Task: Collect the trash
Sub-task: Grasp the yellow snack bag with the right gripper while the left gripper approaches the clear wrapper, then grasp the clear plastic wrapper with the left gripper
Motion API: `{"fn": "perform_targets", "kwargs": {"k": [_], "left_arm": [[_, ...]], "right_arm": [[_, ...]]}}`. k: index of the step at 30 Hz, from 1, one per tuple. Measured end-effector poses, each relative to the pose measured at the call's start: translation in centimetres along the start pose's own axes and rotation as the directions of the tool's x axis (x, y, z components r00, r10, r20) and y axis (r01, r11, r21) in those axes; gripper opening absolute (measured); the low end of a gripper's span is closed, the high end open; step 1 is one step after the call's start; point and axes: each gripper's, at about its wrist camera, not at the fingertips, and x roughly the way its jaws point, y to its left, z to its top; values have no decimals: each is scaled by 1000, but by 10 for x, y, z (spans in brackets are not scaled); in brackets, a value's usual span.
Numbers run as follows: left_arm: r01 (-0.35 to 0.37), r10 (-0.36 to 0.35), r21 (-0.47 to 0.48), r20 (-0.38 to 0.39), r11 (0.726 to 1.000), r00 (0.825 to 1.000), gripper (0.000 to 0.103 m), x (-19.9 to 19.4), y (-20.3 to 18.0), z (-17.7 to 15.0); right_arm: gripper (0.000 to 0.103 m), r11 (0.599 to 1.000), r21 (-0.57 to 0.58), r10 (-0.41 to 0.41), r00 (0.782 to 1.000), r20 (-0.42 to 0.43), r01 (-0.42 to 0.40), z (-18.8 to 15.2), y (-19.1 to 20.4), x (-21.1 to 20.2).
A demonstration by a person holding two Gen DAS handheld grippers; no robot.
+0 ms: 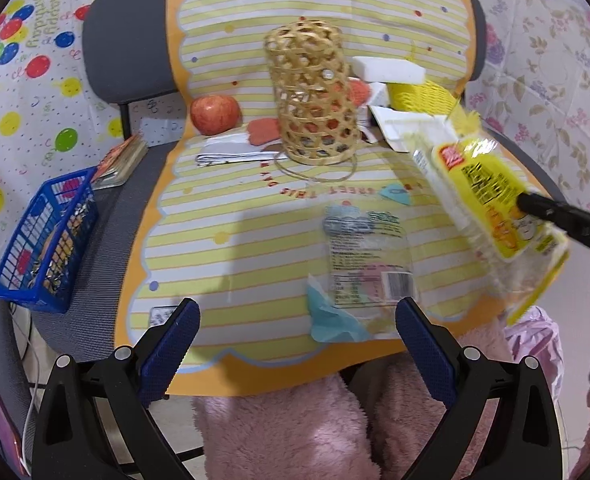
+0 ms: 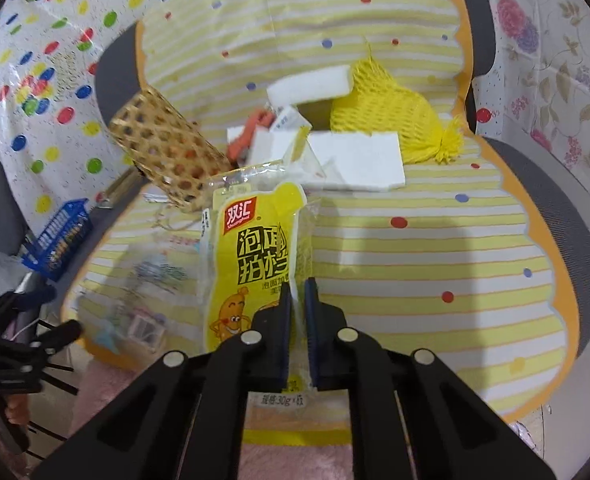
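Right tool (image 2: 297, 312) is clamped on a yellow sausage wrapper (image 2: 251, 264), pads pinching its right edge; the pack hangs lifted off the striped yellow cloth (image 2: 415, 264), tilted, w/ its lower end over the cloth's near scalloped edge. Left tool (image 1: 295, 332) has its jaws wide apart, nothing between them, hovering over the near edge just short of a clear plastic wrapper (image 1: 365, 256) that lies flat on the cloth, a pale blue scrap at its near corner. Open room: the right half of the cloth in the right wrist view is bare from the wrapper out to the orange border; the middle strip between the clear wrapper and the woven bamboo basket (image 1: 311, 96) is bare too, except a loop of thin string at the basket's foot. Clutter sits along the back: 1 basket, upright in the left wrist view; 1 red apple (image 1: 215, 114) left of it, apart; 1 yellow foam fruit net (image 2: 387, 120); at least 2 white foam blocks (image 2: 359, 160) beside the net, touching each other; orange-red bits behind the basket, count unclear. Off the cloth's left edge, 1 blue plastic basket (image 1: 45, 236) on grey mesh. Pink fleece (image 1: 279, 424) below the near edge.
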Motion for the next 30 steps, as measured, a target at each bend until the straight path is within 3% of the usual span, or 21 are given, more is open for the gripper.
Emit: {"fn": "perform_targets", "kwargs": {"k": [5,8,10,18,19,20,21,24,25,30], "left_arm": [[28,-28,11,4,1000,1000,95,5,-11,0],[33,-34,21,15,999,999,94,16,-20,2],[32,-32,30,19,999,999,93,23,-27,4],[74,-74,-42,-11,996,997,90,57,-25,13],[59,-59,-34,-7,998,998,80,58,-27,14],[24,-24,-18,7,1000,1000,64,57,-29,15],[13,-13,-12,11,1000,1000,60,57,-30,16],[34,-34,-26,25,999,999,35,51,-27,17],[54,-53,-33,26,998,998,20,49,-26,18],[179,-175,-28,107,983,979,8,14,-26,19]], "right_arm": [[7,996,-48,-68,994,81,72,-8,14,-55],[7,976,-54,-197,965,170,209,-14,19,-85],[7,967,-37,-238,949,205,251,-17,15,-96],[7,972,30,-234,955,180,232,-31,-7,-108],[7,973,36,-230,957,177,227,-33,-9,-109],[7,974,41,-226,958,174,222,-34,-11,-109],[7,975,46,-222,960,169,217,-35,-13,-109],[7,978,66,-205,966,159,197,-38,-17,-109],[7,978,71,-203,966,158,194,-38,-17,-108],[7,976,86,-211,964,162,199,-40,-16,-113]]}}
